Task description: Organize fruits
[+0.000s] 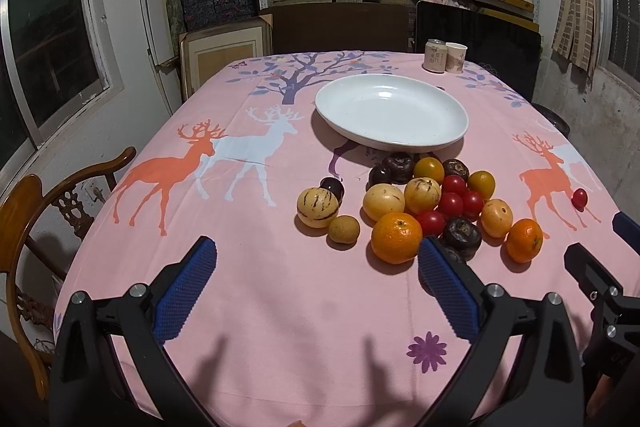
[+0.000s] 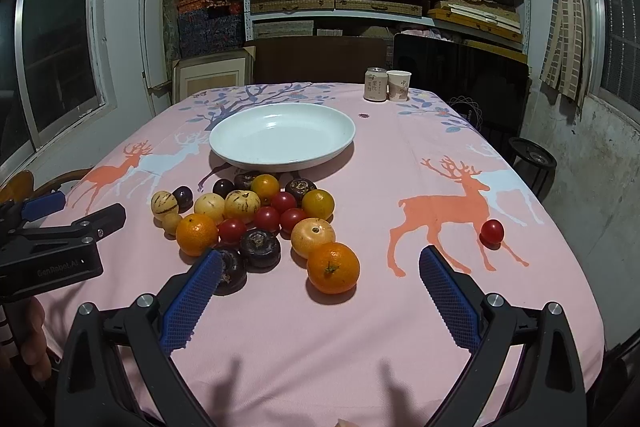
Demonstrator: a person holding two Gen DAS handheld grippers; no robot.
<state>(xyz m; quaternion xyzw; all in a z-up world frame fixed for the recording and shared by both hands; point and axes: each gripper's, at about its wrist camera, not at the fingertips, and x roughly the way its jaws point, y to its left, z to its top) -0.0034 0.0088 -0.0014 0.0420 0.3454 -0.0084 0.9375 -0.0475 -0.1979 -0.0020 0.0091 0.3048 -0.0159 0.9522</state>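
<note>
A pile of fruit lies on the bench, which is covered with a pink cloth printed with deer, and sits just in front of a white plate that holds nothing. The pile mixes two oranges, small red tomatoes, yellow striped melons, yellow round fruits and dark brown ones, most of them touching. The nearer orange rests at the front edge of the pile, and one red tomato lies well apart to the right, on a printed deer. The left claw hangs above the cloth with its blue pads spread wide and nothing between them; its right pad overlaps the other orange in the left wrist view. The right claw is likewise spread wide and holds nothing, hovering near the front of the pile. A can and a paper cup stand side by side at the far edge of the bench, beyond the plate.
</note>
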